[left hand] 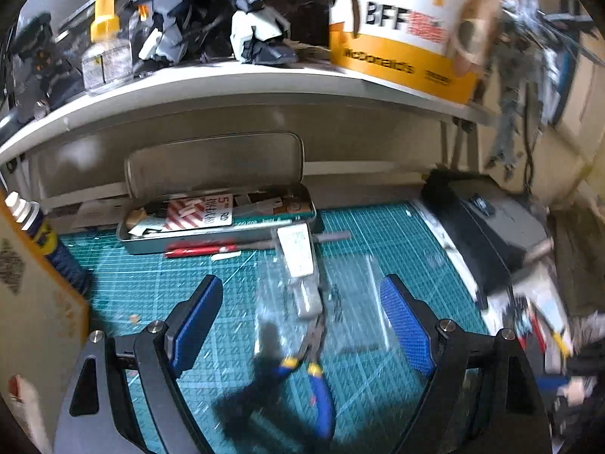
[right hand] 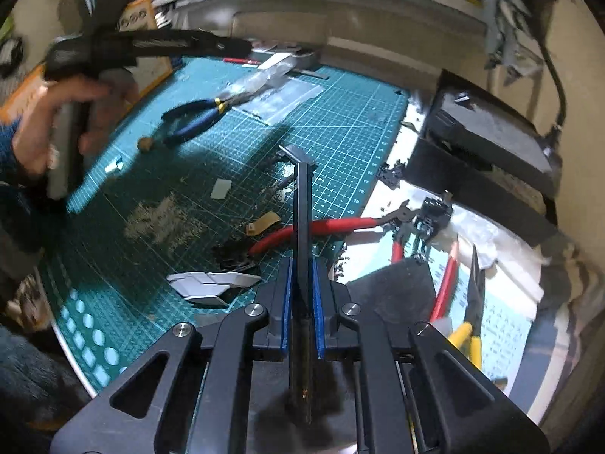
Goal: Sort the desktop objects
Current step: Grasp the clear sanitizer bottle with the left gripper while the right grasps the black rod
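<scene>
McDonald's cup [left hand: 401,34], model robots [left hand: 249,19] on shelf [left hand: 211,87]

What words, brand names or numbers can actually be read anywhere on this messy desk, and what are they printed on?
"BFF" and "McDonald's", under golden arches: yellow and white box on the shelf.
"NO" and "5": red-striped card in the open metal tin.
"17", "18", "19", "20": edge of the green cutting mat.
Bottle labels and printed paper: too blurred to read.

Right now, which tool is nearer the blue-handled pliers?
Left. The left tool hangs open right over the blue-handled pliers, which lie between its fingers. The right tool sits farther across the cutting mat, shut on a black flat tool.
</scene>
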Motion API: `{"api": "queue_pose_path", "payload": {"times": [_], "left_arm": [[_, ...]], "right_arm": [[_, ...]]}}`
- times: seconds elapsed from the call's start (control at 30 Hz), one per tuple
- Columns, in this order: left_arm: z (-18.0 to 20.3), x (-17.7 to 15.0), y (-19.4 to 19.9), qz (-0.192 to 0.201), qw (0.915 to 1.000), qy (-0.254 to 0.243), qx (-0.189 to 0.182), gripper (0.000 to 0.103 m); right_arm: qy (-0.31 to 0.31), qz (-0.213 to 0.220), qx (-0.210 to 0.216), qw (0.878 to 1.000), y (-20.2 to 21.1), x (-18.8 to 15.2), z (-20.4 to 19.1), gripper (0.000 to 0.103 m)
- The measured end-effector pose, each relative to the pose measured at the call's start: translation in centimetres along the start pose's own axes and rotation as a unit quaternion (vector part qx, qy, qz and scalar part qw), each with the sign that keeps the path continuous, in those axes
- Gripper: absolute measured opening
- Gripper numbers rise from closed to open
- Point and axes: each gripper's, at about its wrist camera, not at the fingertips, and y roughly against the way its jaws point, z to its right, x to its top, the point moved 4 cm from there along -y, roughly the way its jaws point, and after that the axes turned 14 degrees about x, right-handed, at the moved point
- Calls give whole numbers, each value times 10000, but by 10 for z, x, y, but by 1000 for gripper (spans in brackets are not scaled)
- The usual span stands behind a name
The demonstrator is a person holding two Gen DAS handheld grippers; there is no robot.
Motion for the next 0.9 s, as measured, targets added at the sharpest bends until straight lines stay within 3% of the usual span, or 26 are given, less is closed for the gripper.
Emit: {"api": "queue_pose_path", "payload": {"times": [0.17,0.23,0.3,0.43,0.53,0.67,0.9], "left_arm": [[16,4,-31,-386,9992,140,-16,86],[21,2,-41,-516,9985,163,5,77],[23,-2,-49,-612,9979,185,112,58],[23,-3,-52,-512,9978,120,396,30],[19,-2,-49,-560,9979,233,229,27],[16,3,-23,-303,9991,206,193,27],[6,11,79,435,9990,36,-11,27]], "right_arm": [[-56,230,-11,9997,19,9,-8,10],[-104,311,-3,9995,28,12,-11,10],[-123,404,-9,9991,38,16,-15,9],[-188,629,-39,9978,55,21,-20,9],[-278,764,-32,9967,64,24,-23,9],[-249,838,-92,9961,71,26,-29,9],[-195,1043,-396,9936,80,37,-51,9]]}}
